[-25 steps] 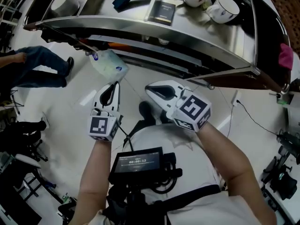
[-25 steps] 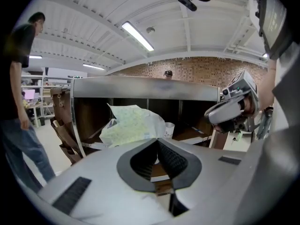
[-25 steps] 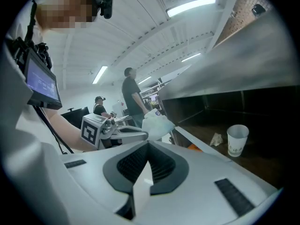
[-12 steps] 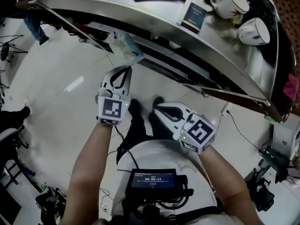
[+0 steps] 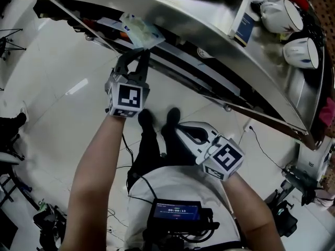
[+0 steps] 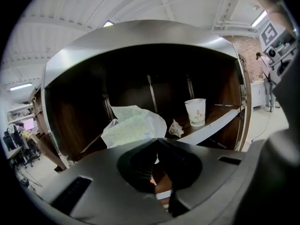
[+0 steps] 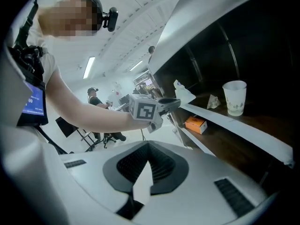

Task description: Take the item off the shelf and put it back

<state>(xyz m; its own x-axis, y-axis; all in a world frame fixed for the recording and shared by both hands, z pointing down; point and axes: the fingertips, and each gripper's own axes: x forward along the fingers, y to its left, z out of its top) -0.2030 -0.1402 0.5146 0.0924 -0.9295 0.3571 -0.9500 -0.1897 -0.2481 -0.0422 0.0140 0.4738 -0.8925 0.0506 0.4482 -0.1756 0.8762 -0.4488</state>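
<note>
A pale green and white plastic packet (image 5: 138, 30) is pinched by my left gripper (image 5: 140, 55), which is shut on its lower edge. The packet is up against the front edge of the metal shelf unit (image 5: 209, 25). In the left gripper view the packet (image 6: 133, 125) stands just above the closed jaw tips of the left gripper (image 6: 156, 139), in front of the dark shelf opening. My right gripper (image 5: 179, 132) hangs low near the person's body, shut with nothing in it. The right gripper view shows the left gripper (image 7: 174, 102) and the packet (image 7: 184, 93) at the shelf board's end.
A paper cup (image 6: 195, 111) and a crumpled scrap (image 6: 176, 129) stand on the shelf board (image 6: 215, 125). An orange box (image 7: 196, 124) lies on the lower shelf. On top sit two mugs (image 5: 282, 15) and a dark box (image 5: 244, 27). A cable (image 5: 261, 145) trails on the floor.
My left gripper has carried the packet up and forward to the shelf's edge. The right gripper has dropped back towards the body.
</note>
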